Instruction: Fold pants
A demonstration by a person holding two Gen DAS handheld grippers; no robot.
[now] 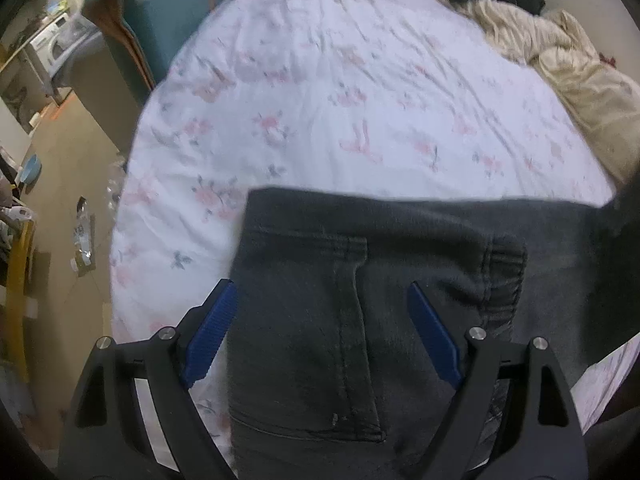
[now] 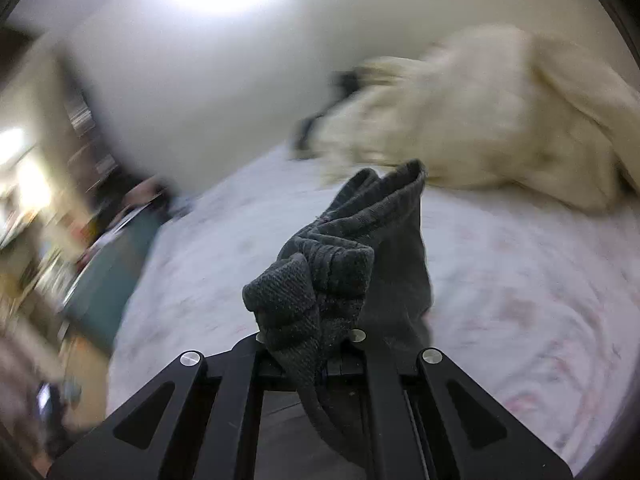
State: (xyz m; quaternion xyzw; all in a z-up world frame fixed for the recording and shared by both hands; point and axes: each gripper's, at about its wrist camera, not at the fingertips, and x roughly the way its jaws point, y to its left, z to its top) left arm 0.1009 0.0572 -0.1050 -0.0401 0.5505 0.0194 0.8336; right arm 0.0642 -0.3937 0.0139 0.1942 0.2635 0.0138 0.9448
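Note:
Dark grey pants [image 1: 360,300] lie folded on a white floral bedsheet [image 1: 320,100], a back pocket facing up. My left gripper [image 1: 322,300] hovers over them, pointing steeply down, its blue pads [image 1: 212,332] wide apart and open, holding nothing. In the right wrist view my right gripper [image 2: 320,344] is shut on a bunched ribbed end of the pants [image 2: 320,272], lifted above the bed; the fabric hides its fingertips. The rest of that cloth hangs down behind the jaws.
A heap of cream and black clothes [image 1: 560,60] lies at the bed's far right [image 2: 500,120]. A teal sofa [image 1: 160,12] stands past the bed's left edge. Litter [image 1: 82,240] lies on the floor at the left, with a washing machine [image 1: 52,44] beyond.

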